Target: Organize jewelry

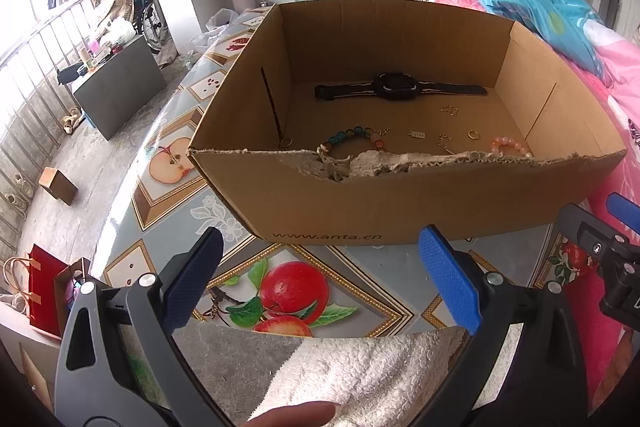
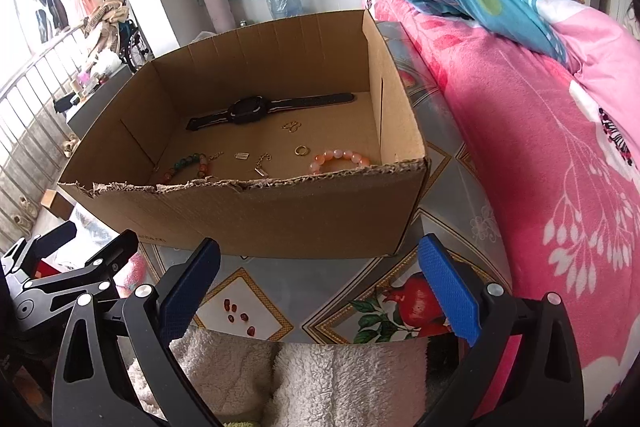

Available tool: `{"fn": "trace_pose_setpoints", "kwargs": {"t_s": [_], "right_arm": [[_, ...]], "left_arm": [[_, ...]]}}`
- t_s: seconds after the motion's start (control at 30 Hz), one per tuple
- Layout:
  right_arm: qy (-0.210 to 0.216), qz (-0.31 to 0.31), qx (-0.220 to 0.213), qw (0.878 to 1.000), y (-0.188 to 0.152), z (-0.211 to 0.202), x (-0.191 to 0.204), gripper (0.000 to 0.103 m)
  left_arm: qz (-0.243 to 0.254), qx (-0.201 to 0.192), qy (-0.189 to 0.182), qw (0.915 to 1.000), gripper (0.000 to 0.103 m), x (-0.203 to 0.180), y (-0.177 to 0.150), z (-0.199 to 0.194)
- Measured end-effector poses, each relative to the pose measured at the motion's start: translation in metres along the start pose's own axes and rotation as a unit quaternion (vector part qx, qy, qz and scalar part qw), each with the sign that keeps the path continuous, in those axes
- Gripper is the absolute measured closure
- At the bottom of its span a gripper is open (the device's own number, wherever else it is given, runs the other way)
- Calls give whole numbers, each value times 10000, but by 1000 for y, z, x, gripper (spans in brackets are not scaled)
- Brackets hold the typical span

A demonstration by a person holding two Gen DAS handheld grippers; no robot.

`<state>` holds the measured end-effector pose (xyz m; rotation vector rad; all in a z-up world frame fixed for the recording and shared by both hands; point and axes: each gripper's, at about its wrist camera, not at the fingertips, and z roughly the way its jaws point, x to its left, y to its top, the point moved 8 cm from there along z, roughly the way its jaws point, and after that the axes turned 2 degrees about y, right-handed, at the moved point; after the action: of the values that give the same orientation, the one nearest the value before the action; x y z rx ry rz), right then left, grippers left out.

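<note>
The left gripper [image 1: 320,279] hangs short of the cardboard box [image 1: 400,203] with its jaws spread wide and nothing between them, above a bench [image 1: 168,131] under glossy fruit-print covering. Inside the box, going from the left wall, a small gold ring [image 1: 286,143] lies by the corner, then a bracelet of round multicoloured beads [image 1: 352,141], a flat little metal charm [image 1: 417,135], a fine chain piece [image 1: 445,142], another gold ring [image 1: 473,135] and a bracelet of smooth pink beads [image 1: 511,147], with a black rubbery watch [image 1: 394,87] stretched out flat behind them. The right gripper [image 2: 320,279] waits likewise, jaws open and empty, beside the pink floral quilt [image 2: 560,147]. The near wall of the box is torn and ragged, so I judge a gripper reaching over it could snag the frayed edge and shove the light box along the slick covering; the thin rings and chain look hard to pinch off flat cardboard and may skid away.
</note>
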<state>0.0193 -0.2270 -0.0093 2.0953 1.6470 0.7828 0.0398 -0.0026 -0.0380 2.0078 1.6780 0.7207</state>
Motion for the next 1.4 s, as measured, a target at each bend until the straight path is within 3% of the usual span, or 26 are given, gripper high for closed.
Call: {"fn": "trace_pose_setpoints", "kwargs": {"t_s": [0.23, 0.8, 1.4], "right_arm": [[312, 262, 210, 9990, 4, 13, 4, 7], [370, 396, 263, 9982, 3, 22, 16, 7], [442, 644, 316, 9964, 1, 26, 14, 23]], "left_arm": [[-72, 123, 71, 9999, 8, 5, 2, 12], [-185, 197, 41, 9996, 8, 13, 6, 23], [-183, 248, -5, 9995, 7, 14, 6, 23]]}}
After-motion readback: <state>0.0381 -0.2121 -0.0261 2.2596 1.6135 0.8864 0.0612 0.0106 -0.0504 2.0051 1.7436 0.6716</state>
